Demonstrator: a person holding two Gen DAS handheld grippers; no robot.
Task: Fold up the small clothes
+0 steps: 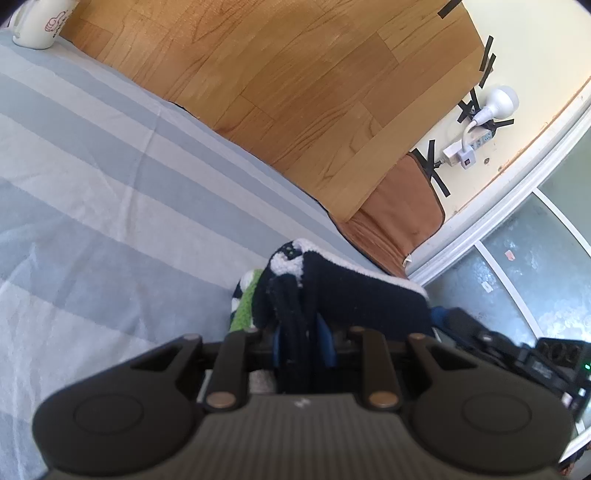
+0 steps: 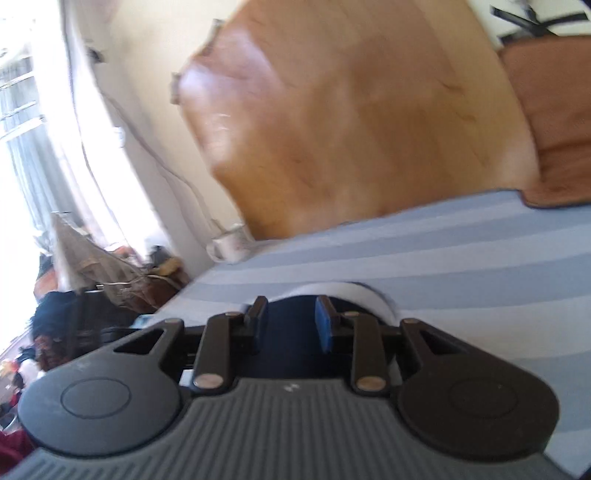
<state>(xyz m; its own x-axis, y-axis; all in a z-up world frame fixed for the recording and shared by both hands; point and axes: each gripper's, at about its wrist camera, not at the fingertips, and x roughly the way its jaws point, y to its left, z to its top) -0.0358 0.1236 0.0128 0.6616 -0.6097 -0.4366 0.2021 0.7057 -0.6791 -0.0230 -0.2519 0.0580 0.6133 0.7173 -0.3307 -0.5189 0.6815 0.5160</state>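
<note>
A small navy garment with white trim (image 1: pixel 354 291) lies on the striped blue-grey cloth (image 1: pixel 110 206). My left gripper (image 1: pixel 304 343) is shut on a bunched fold of it, with blue pads on either side. A green and white patch (image 1: pixel 245 299) shows beneath the navy fabric. In the blurred right wrist view my right gripper (image 2: pixel 291 328) is open, its blue pads (image 2: pixel 325 328) apart over the navy garment (image 2: pixel 291 354), whose white edge (image 2: pixel 369 295) curves just beyond. Whether the pads touch the fabric I cannot tell.
A white mug (image 1: pixel 40 22) stands at the cloth's far corner; it also shows in the right wrist view (image 2: pixel 232 243). Wood floor (image 1: pixel 295 92) lies beyond the edge, with a brown mat (image 1: pixel 402 210), a taped power strip and lamp (image 1: pixel 480 125), and clutter (image 2: pixel 92 288).
</note>
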